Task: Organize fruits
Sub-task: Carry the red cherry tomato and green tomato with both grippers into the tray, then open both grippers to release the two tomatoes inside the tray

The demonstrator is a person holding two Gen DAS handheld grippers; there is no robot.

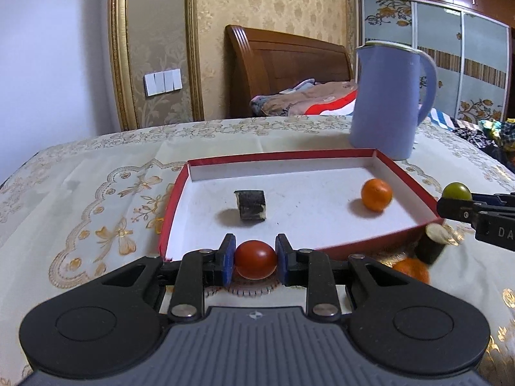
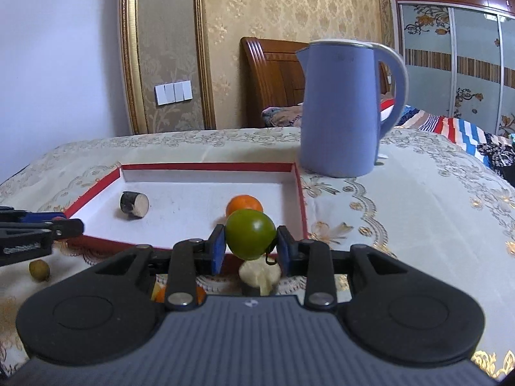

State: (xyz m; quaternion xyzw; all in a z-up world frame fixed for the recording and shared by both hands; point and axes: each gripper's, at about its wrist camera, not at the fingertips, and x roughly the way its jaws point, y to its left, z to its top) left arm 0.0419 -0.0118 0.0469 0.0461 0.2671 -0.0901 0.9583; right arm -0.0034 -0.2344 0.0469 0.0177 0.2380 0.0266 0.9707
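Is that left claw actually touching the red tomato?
Touching. The left wrist view shows the left claw with both blue pads pressed against the red tomato.

This is a home bedroom. A carved wooden headboard (image 1: 283,64) stands against gold damask wallpaper (image 1: 273,3), with rumpled patterned bedding (image 1: 305,99) below it. A wardrobe with floral sliding doors (image 1: 441,54) fills the right wall, and a white bank of light switches (image 1: 162,82) sits beside gilt wall trim (image 1: 120,48).

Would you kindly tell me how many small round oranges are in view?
2: one orange inside the red-rimmed white box, near its right wall; another orange on the tablecloth before the box, partly hidden. More may be hidden.
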